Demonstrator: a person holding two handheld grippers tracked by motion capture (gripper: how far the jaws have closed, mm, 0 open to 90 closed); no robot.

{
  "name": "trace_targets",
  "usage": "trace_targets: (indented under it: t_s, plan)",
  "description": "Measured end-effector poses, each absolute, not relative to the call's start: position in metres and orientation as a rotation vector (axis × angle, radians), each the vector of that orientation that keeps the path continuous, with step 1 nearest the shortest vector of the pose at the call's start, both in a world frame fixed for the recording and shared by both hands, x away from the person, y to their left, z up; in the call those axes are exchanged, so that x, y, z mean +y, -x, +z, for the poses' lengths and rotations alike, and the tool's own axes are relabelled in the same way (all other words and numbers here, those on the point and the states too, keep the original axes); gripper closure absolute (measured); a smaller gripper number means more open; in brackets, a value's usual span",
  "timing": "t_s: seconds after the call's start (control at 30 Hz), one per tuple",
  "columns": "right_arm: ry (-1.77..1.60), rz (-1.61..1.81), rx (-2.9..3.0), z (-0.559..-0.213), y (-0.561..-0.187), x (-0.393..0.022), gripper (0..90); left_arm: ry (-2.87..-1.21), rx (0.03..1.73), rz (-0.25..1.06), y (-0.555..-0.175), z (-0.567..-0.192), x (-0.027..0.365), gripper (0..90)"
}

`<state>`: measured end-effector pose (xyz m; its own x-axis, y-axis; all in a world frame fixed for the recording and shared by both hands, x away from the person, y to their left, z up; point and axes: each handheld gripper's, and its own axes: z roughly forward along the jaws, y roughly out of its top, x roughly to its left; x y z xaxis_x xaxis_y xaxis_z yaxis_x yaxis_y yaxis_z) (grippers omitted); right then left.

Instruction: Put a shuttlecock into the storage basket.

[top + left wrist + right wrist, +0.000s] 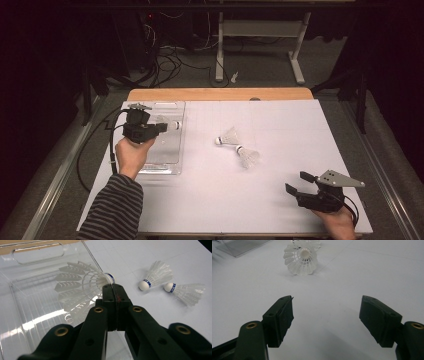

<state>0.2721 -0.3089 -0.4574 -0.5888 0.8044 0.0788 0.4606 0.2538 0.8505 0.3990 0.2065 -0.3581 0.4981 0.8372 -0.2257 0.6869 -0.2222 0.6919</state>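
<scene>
Shuttlecock held over clear tray

Jaws of the left gripper (115,286) are pressed together on the edge of a white shuttlecock (80,287), which hangs above the clear plastic tray (30,322). Two more shuttlecocks (239,148) lie mid-table on the white mat (280,130). Near the front edge, the right gripper (300,183) rests with jaws spread wide, holding nothing.

Looks like a lab or test room, not anybody's home. The work table (280,200) is covered with a white gridded sheet (280,120), there's a tangle of black cables (167,62) on the grey floor at the far side, plus the white metal legs of a height-adjustable desk (260,35). Dark all around.
</scene>
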Motion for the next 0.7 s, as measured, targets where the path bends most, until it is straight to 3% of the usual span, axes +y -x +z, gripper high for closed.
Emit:
trace_targets:
  t_s: [0.7]
  plan:
    - [-1.158,1.275,2.158,-0.458,-0.273,-0.310,27.7,-1.962,1.363,0.269,-0.429,-0.382,0.206,89.3]
